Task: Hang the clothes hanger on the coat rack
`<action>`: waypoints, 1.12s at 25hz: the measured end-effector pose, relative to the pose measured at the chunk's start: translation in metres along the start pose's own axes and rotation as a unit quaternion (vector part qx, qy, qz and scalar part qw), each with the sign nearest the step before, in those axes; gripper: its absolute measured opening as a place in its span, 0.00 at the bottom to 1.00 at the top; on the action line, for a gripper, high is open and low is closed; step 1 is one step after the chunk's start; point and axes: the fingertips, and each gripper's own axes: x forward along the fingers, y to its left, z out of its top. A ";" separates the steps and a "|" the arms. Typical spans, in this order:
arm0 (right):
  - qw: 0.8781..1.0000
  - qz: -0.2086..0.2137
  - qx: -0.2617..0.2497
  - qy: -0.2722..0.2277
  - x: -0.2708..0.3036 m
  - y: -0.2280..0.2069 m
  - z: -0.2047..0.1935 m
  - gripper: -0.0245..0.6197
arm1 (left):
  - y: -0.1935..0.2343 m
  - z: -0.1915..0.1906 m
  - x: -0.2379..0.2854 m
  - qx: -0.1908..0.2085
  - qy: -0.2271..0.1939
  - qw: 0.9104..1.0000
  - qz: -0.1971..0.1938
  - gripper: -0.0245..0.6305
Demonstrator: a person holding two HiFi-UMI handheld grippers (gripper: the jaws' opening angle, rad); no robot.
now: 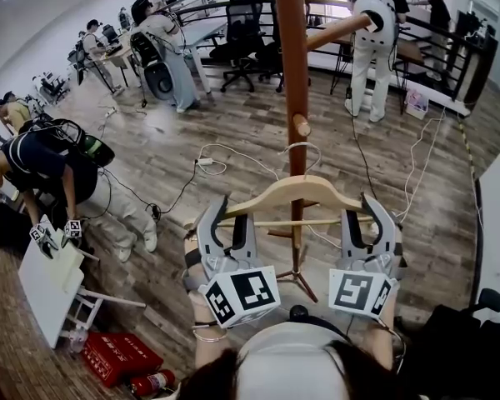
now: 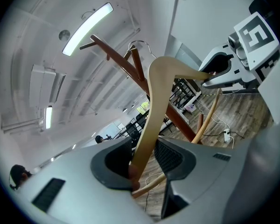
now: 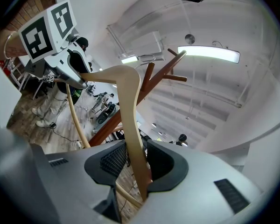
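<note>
One wooden clothes hanger (image 1: 296,192), held level in the air just in front of the pole of the one coat rack (image 1: 293,57), wire hook beside the pole, two tongs, left tongs (image 1: 231,215) clenched on its left arm, right tongs (image 1: 360,211) clenched on its right arm, wooden floor (image 1: 233,115) below.

Bright, even indoor light fills all three views. In the head view, daylight glares white through windows (image 1: 329,5) behind the coat rack (image 1: 293,73), and the wooden floor (image 1: 233,132) around the rack carries only faint, soft shadows. Each gripper view looks up past the rack at a long ceiling lamp (image 2: 86,29), blown out to pure white. Every view is fisheye: lines bow away from the rack, and the gripper views darken at the corners. The grey jaws, nearest the lens, are soft, and the clothes hanger (image 2: 154,111) blurs between them.
</note>
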 end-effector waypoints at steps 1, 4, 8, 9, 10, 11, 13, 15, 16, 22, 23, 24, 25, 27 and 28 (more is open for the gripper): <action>1.000 0.000 0.000 -0.001 0.002 -0.001 0.000 0.26 | 0.001 0.002 0.001 -0.004 0.000 1.000 0.002 0.27; 1.000 -0.001 -0.002 -0.002 0.007 -0.008 0.001 0.26 | 0.002 0.008 0.007 -0.008 -0.002 1.000 0.003 0.27; 1.000 -0.004 -0.001 -0.004 0.012 -0.015 0.002 0.26 | 0.003 0.010 0.013 0.005 -0.006 1.000 0.002 0.27; 1.000 -0.002 0.000 -0.004 0.014 -0.014 0.002 0.26 | 0.004 0.010 0.014 0.006 -0.006 1.000 0.003 0.27; 1.000 -0.001 0.000 -0.005 0.016 -0.015 0.002 0.26 | 0.004 0.011 0.015 0.006 -0.005 1.000 0.004 0.27; 1.000 -0.001 0.000 -0.008 0.017 -0.015 0.003 0.26 | 0.005 0.011 0.017 0.006 -0.005 1.000 0.004 0.27; 1.000 -0.001 -0.001 -0.011 0.020 -0.017 0.004 0.26 | 0.006 0.010 0.019 0.007 -0.003 1.000 0.005 0.27; 1.000 0.002 -0.002 -0.010 0.023 -0.018 0.003 0.26 | 0.006 0.012 0.021 0.005 -0.004 1.000 0.005 0.27; 1.000 0.003 -0.001 -0.010 0.025 -0.018 0.003 0.26 | 0.006 0.014 0.022 0.002 -0.004 1.000 0.005 0.27; 1.000 0.011 0.009 -0.008 0.035 -0.012 -0.001 0.26 | 0.010 0.012 0.029 -0.003 0.010 1.000 0.008 0.27; 1.000 0.012 0.010 -0.009 0.037 -0.011 -0.001 0.26 | 0.009 0.010 0.030 -0.001 0.012 1.000 0.006 0.27; 1.000 0.012 0.011 -0.009 0.038 -0.011 -0.002 0.26 | 0.009 0.009 0.032 -0.002 0.014 1.000 0.006 0.27; 1.000 0.013 0.011 -0.009 0.040 -0.010 -0.003 0.26 | 0.008 0.009 0.033 -0.006 0.015 1.000 0.006 0.27; 1.000 0.016 0.011 -0.007 0.042 -0.008 -0.006 0.26 | 0.007 0.008 0.035 -0.010 0.018 1.000 0.005 0.27; 1.000 0.017 0.011 -0.006 0.043 -0.007 -0.007 0.26 | 0.006 0.007 0.037 -0.010 0.019 1.000 0.004 0.27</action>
